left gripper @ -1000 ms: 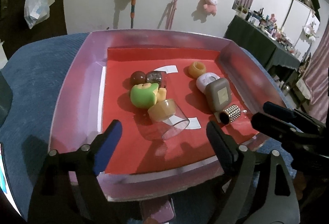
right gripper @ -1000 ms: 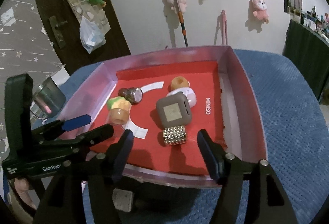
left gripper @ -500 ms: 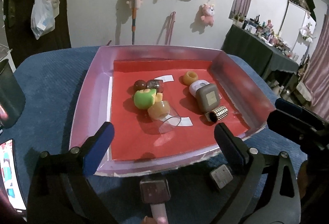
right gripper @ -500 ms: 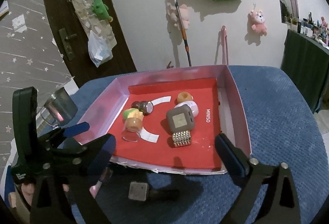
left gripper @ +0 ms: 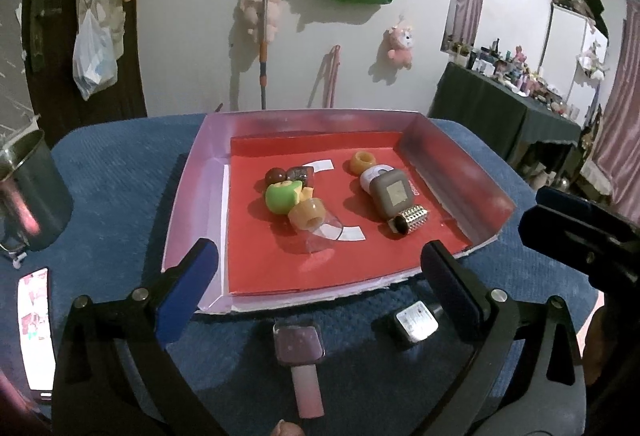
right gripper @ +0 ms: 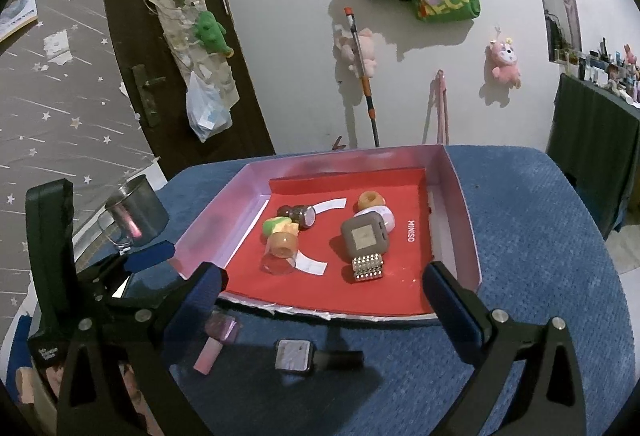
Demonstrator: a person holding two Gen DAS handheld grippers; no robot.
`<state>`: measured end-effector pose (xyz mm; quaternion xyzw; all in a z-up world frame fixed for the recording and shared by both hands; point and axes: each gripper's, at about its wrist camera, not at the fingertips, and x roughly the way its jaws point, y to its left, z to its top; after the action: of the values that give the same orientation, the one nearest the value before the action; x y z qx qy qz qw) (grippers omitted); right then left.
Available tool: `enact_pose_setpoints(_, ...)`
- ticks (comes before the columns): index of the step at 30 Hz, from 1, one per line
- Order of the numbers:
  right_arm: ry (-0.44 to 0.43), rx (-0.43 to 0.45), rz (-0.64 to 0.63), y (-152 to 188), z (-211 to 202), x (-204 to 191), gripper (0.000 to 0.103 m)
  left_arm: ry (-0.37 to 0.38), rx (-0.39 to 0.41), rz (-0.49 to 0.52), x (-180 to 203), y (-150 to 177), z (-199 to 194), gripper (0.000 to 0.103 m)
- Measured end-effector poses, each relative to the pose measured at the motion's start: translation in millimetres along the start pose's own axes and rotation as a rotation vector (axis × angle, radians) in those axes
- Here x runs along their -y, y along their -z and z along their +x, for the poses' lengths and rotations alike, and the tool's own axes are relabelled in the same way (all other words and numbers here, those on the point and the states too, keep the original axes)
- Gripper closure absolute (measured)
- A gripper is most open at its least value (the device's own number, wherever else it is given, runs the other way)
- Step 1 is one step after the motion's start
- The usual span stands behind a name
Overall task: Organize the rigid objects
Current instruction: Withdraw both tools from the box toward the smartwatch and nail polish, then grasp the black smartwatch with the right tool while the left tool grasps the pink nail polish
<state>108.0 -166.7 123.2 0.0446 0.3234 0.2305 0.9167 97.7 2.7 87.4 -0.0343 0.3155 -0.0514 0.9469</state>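
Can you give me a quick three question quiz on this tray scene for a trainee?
1. True or false: the gold studded cylinder lies inside the pink tray.
2. Which item lies on the blue cloth outside the tray? A. green apple toy B. pink-strapped watch C. grey square box
3. Fill in: the jaws of the left gripper and the right gripper hold ____.

Key: 1 true; 2 B; 3 nothing, both stand open.
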Motion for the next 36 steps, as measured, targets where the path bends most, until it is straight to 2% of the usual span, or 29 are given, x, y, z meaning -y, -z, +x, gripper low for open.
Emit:
enact_pose_setpoints(20, -0.003, 0.003, -0.021, 20.9, -19.0, -14.6, 0.0, 0.029, -0.027, -0.003, 0.3, 26.2, -20.4, 0.0)
enact_pose_setpoints(36, 0.024, -0.07, 0.017, 45.2, -3.7, -4.6, 0.0, 0.018, -0.126, -0.02, -13.4, 56.0, -4.1, 0.0)
